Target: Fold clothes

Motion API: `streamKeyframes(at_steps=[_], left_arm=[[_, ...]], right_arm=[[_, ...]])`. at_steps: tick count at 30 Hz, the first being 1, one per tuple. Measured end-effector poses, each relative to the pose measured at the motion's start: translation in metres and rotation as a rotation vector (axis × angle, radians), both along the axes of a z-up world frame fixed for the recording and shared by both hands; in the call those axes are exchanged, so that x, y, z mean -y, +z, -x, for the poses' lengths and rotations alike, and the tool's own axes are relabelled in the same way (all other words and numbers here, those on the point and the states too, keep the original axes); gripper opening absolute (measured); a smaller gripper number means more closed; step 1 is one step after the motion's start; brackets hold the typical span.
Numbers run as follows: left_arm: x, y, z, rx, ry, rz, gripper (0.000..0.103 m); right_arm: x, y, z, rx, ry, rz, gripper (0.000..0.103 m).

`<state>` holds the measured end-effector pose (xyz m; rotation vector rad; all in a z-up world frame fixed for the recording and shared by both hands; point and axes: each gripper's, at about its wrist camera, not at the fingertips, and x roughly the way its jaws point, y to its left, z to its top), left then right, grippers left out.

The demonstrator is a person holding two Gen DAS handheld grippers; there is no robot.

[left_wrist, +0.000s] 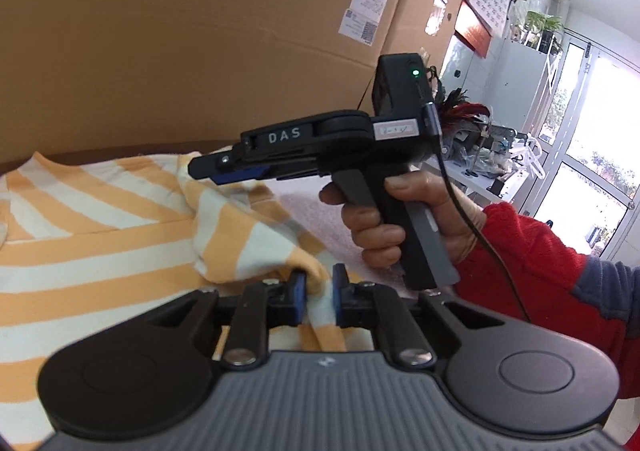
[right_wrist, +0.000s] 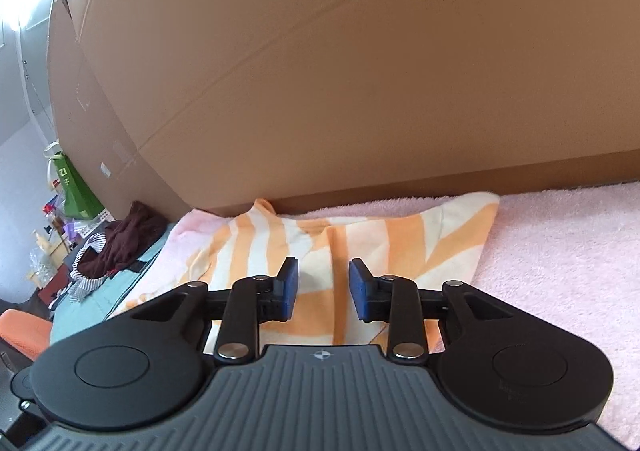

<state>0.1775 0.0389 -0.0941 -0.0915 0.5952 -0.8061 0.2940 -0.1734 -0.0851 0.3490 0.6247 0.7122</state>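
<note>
Left gripper (left_wrist: 319,293) jaws clamped on striped shirt (left_wrist: 100,235); right gripper (right_wrist: 322,287) level above it, jaws apart.

We count one orange-and-white striped knit garment (left_wrist: 100,235), one pink fleecy blanket (right_wrist: 560,251), one large brown cardboard box (right_wrist: 340,71), and two black handheld grippers (left_wrist: 319,291).

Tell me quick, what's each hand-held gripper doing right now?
Left hand-held gripper: shut on the striped shirt.
Right hand-held gripper: open, pads apart above the shirt, gripping nothing.
</note>
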Motion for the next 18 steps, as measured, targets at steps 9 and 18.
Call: streamKeyframes(at_steps=[9, 18], left_arm=[[-0.017, -0.013, -0.017, -0.122, 0.023, 0.152, 0.052], [-0.023, -0.015, -0.022, -0.147, 0.056, 0.187, 0.063]], right_arm=[[0.012, 0.000, 0.001, -0.013, 0.005, -0.012, 0.009], [0.003, -0.002, 0.004, 0.012, 0.018, 0.036, 0.002]])
